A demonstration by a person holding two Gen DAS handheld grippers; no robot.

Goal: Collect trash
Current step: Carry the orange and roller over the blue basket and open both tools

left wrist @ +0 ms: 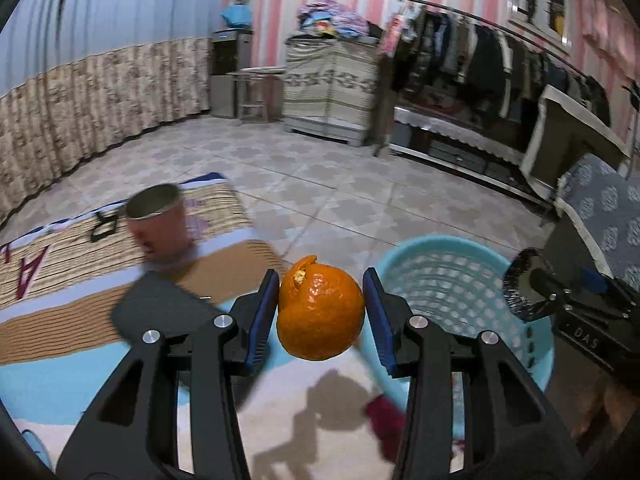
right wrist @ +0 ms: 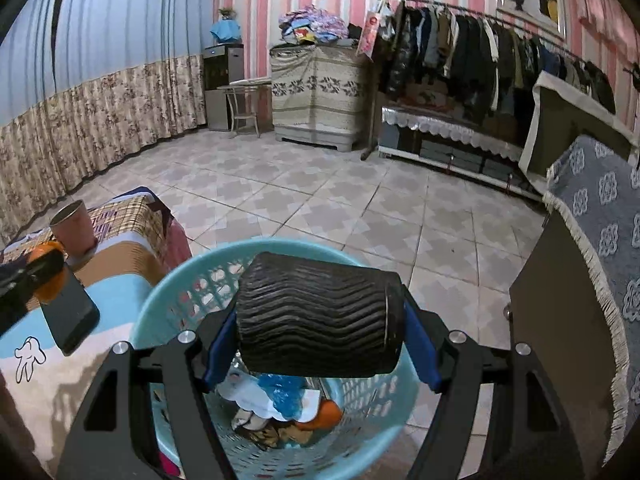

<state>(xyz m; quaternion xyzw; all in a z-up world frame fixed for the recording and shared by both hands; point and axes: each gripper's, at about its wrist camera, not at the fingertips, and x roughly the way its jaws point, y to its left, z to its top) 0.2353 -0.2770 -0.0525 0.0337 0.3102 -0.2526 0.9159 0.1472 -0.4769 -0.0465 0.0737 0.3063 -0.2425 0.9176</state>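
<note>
My left gripper (left wrist: pixel 321 312) is shut on an orange peel (left wrist: pixel 320 312), a hollow orange ball, held above the blanket-covered surface just left of the light-blue basket (left wrist: pixel 460 276). My right gripper (right wrist: pixel 316 332) is shut on a black ribbed paper cup (right wrist: pixel 316 316) lying sideways, held directly over the basket (right wrist: pixel 168 304). The basket holds several pieces of trash, among them blue plastic (right wrist: pixel 282 394) and orange peel (right wrist: pixel 326 414). The right gripper with the cup shows at the right edge of the left wrist view (left wrist: pixel 524 292).
A pink cup (left wrist: pixel 158 226) stands on the patterned blanket (left wrist: pixel 48 264), with a black phone (left wrist: pixel 160 312) lying beside it; both also show in the right wrist view, cup (right wrist: pixel 74 226) and phone (right wrist: pixel 70 312). A dark cabinet with a grey cloth (right wrist: pixel 592 240) stands at the right. Tiled floor (right wrist: pixel 320 196) lies beyond.
</note>
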